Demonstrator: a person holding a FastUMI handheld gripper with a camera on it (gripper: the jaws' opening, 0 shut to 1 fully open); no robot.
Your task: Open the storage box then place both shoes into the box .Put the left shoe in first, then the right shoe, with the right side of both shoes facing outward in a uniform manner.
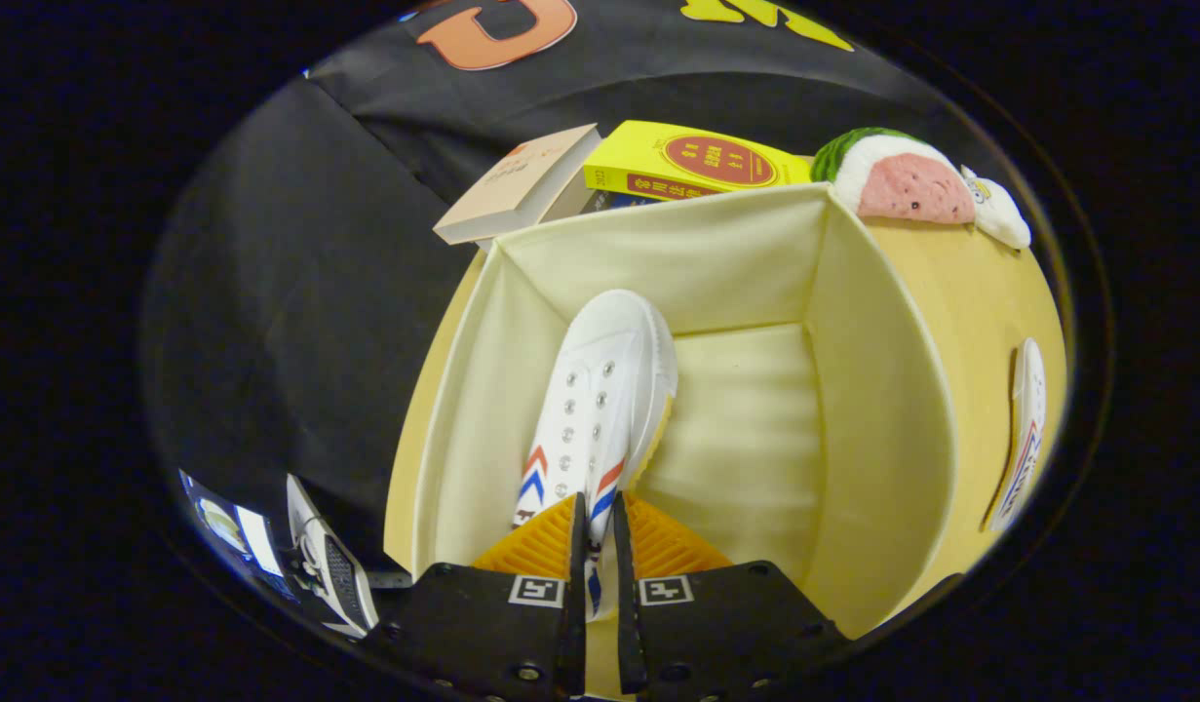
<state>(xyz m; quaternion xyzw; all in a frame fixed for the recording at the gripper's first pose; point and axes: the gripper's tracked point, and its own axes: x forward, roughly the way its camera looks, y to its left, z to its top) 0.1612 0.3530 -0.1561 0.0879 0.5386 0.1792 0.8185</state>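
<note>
Gripper [600, 531] clenched on shoe [600, 400] at heel collar, toe ahead, inside open box [882, 390]. Likely light, soft canvas; best held at stiffer heel. Second shoe [1024, 439] far right, outside.

White shoe [600, 400] between jaws, inside box [882, 390]

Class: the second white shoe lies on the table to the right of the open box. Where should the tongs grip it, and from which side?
Second shoe: probably grip its thin side wall from above. The tongs are shut on the first shoe in the box.
</note>
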